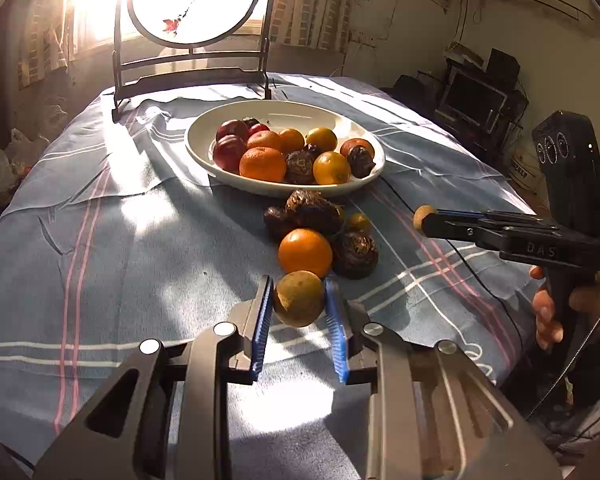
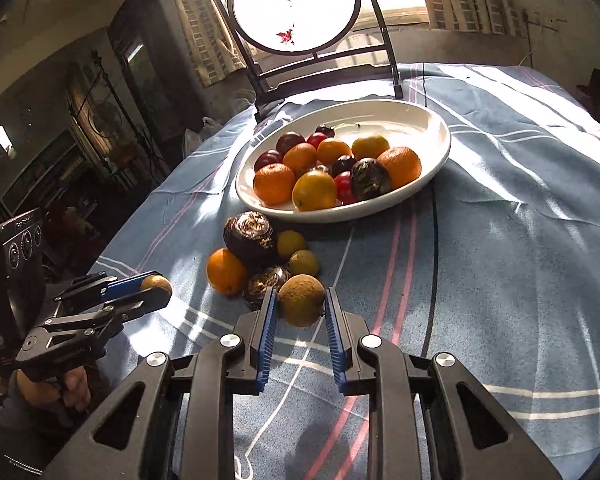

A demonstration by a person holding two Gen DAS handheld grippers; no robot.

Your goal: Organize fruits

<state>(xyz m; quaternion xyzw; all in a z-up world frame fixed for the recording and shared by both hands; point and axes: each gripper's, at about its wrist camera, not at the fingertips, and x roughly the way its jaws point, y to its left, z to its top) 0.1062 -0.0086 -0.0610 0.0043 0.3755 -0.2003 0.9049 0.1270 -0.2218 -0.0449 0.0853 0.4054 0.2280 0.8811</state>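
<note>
A white oval plate (image 1: 296, 114) (image 2: 400, 120) holds oranges, red plums, yellow fruits and dark wrinkled passion fruits. In front of it a loose pile lies on the blue cloth: an orange (image 1: 305, 252) (image 2: 226, 271), passion fruits (image 1: 312, 208) (image 2: 249, 237) and small yellow fruits (image 1: 358, 222) (image 2: 290, 243). My left gripper (image 1: 298, 282) (image 2: 156, 286) is shut on a yellow-brown round fruit (image 1: 298, 304), held just above the cloth. My right gripper (image 2: 301, 292) (image 1: 424, 218) is shut on a similar brownish fruit (image 2: 302, 310) beside the pile.
A round painted screen on a dark wooden stand (image 1: 192, 64) (image 2: 324, 68) rises behind the plate. The striped cloth (image 1: 100, 240) drapes over the round table's edges. A person's hand (image 1: 548, 308) grips the right handle. A thin black cable (image 1: 480, 276) crosses the cloth at right.
</note>
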